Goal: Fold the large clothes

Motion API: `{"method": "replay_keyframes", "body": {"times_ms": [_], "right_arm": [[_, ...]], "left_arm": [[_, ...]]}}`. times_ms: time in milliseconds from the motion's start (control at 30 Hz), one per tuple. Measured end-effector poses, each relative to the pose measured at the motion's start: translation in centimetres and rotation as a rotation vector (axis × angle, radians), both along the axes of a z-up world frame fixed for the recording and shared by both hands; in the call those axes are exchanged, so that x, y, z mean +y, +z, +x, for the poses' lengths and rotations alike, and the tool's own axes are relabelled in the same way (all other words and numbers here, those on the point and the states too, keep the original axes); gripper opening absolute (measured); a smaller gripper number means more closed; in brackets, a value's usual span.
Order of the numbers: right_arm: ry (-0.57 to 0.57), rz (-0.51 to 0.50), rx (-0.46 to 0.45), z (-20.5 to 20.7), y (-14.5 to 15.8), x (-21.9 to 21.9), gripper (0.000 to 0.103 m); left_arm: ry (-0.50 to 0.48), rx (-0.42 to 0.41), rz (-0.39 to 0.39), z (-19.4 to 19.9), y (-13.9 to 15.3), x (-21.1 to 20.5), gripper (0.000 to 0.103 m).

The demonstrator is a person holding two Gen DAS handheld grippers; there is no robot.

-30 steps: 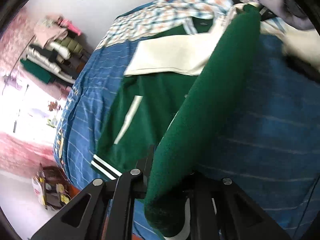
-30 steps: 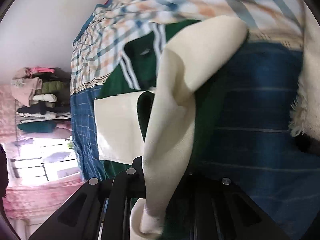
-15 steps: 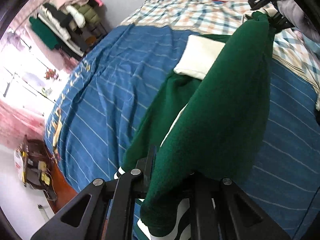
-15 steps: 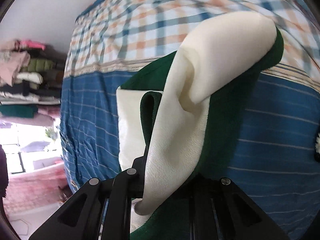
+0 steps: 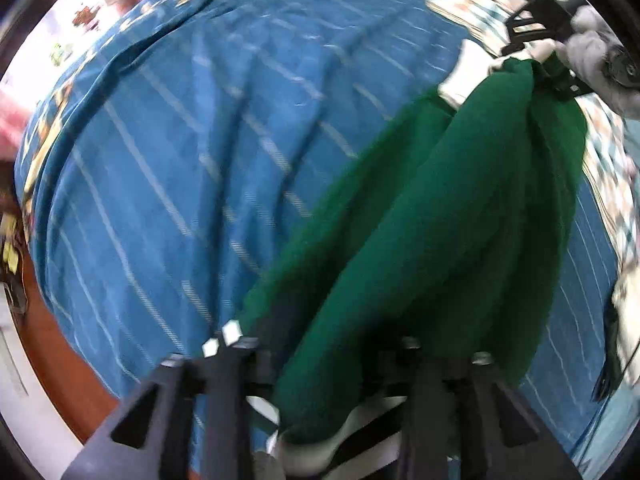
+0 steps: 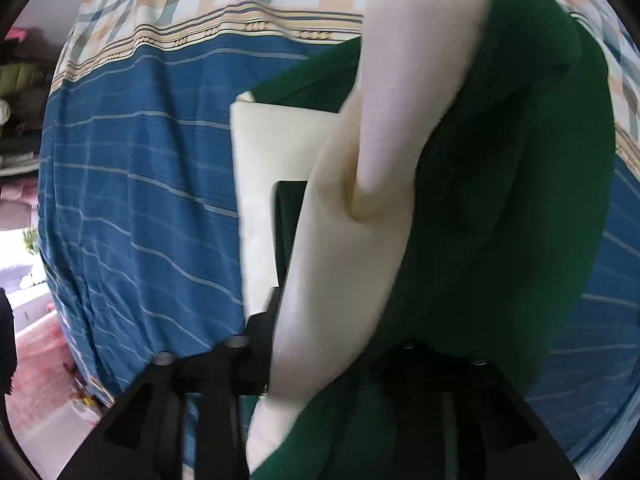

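We have swung the green varsity jacket (image 5: 460, 216) up off the blue striped bedspread (image 5: 168, 152) (a second ago its body lay flat there). Our left gripper (image 5: 328, 376) stays clamped on the striped hem, our right gripper (image 6: 320, 360) on the cream sleeve (image 6: 360, 216). It hangs slung between us, ready for laying down folded.

No readable text, labels, brands, numbers or signs in either wrist view.
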State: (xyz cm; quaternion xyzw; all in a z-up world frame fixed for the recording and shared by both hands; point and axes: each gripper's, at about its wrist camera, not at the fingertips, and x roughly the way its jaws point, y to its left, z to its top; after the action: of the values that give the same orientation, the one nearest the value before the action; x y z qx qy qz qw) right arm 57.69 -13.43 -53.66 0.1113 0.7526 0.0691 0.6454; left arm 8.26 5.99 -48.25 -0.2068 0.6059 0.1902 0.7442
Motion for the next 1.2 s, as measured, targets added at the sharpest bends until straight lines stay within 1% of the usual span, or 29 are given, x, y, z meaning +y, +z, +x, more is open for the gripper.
{"method": "replay_keyframes", "body": {"times_ms": [33,133,200,233,267,300,367,400,433,467,533,567,600,633,667,700,767,833,867,933,967,1000,1033,1100,1167,1200], "right_arm": [[-0.002,0.016,0.005,0.2,0.1,0.4,0.046],[0.002,0.075,0.021,0.3,0.8,1.7,0.046],[0.039,0.133,0.012,0.1,1.6,2.5,0.052],[0.066,0.189,0.006,-0.1,2.0,2.7,0.055],[0.085,0.24,0.002,-0.2,2.4,2.4,0.059],[0.097,0.284,-0.007,-0.5,2.9,1.7,0.059],[0.092,0.424,-0.03,-1.3,4.2,-1.6,0.06],[0.081,0.443,-0.043,-1.8,4.6,-3.5,0.063],[0.063,0.432,-0.07,-2.4,5.1,-5.7,0.067],[0.037,0.392,-0.125,-3.6,5.8,-9.3,0.073],[-0.001,0.314,-0.165,-5.8,6.0,-14.7,0.074],[-0.025,0.294,-0.157,-7.2,5.6,-17.5,0.074],[-0.045,0.281,-0.138,-8.3,5.0,-19.6,0.074],[-0.063,0.27,-0.122,-9.3,4.3,-21.5,0.074],[-0.09,0.255,-0.102,-10.7,3.2,-23.9,0.074],[-0.099,0.237,-0.093,-11.5,2.4,-25.5,0.074],[-0.106,0.216,-0.094,-12.6,0.8,-27.7,0.074],[-0.099,0.242,-0.098,-12.9,-0.6,-28.6,0.074],[-0.099,0.254,-0.102,-12.8,-1.6,-28.9,0.074],[-0.096,0.292,-0.106,-12.3,-2.8,-29.0,0.077],[-0.096,0.336,-0.107,-11.6,-3.5,-28.7,0.081],[-0.097,0.373,-0.109,-11.0,-4.1,-28.5,0.083],[-0.098,0.401,-0.111,-10.3,-4.7,-28.2,0.083],[-0.109,0.465,-0.13,-8.1,-6.1,-27.6,0.083],[-0.118,0.565,-0.118,-5.6,-8.0,-26.5,0.082],[-0.12,0.606,-0.122,-4.9,-8.5,-26.0,0.078]], "left_arm": [[0.037,0.011,0.016,-0.6,0.0,1.0,0.046],[0.105,0.035,0.035,-2.3,-0.2,3.3,0.045],[0.141,0.053,0.048,-3.6,-0.4,4.7,0.046],[0.158,0.064,0.054,-4.3,-0.4,5.4,0.046],[0.164,0.07,0.062,-4.8,-0.3,5.9,0.046],[0.17,0.077,0.067,-5.4,-0.1,6.2,0.046],[0.188,0.07,0.048,-6.6,0.4,6.5,0.046],[0.201,0.064,0.029,-7.2,0.7,6.4,0.046],[0.231,0.052,-0.023,-8.0,0.9,6.3,0.046],[0.258,0.037,-0.081,-8.7,0.8,6.1,0.045],[0.328,0.014,-0.231,-10.1,0.1,5.3,0.043],[0.369,-0.01,-0.321,-10.6,-0.5,4.6,0.043],[0.389,-0.035,-0.387,-10.7,-1.2,4.0,0.043],[0.413,-0.049,-0.466,-10.6,-2.4,3.1,0.043],[0.432,-0.061,-0.502,-10.3,-2.9,2.7,0.043],[0.463,-0.1,-0.545,-10.1,-3.5,2.1,0.043],[0.484,-0.126,-0.533,-9.5,-4.2,1.2,0.043],[0.498,-0.149,-0.544,-8.9,-4.6,0.5,0.043],[0.515,-0.167,-0.537,-9.0,-4.2,0.3,0.043],[0.532,-0.223,-0.522,-9.7,-2.3,0.4,0.044],[0.532,-0.24,-0.5,-10.2,-1.1,0.3,0.044],[0.526,-0.248,-0.479,-10.7,-0.1,0.2,0.047],[0.507,-0.24,-0.456,-11.1,0.8,-0.1,0.048],[0.466,-0.223,-0.413,-11.6,1.4,-0.7,0.051],[0.42,-0.195,-0.371,-11.8,1.1,-1.8,0.053],[0.416,-0.186,-0.366,-12.3,0.8,-2.0,0.053]]}}
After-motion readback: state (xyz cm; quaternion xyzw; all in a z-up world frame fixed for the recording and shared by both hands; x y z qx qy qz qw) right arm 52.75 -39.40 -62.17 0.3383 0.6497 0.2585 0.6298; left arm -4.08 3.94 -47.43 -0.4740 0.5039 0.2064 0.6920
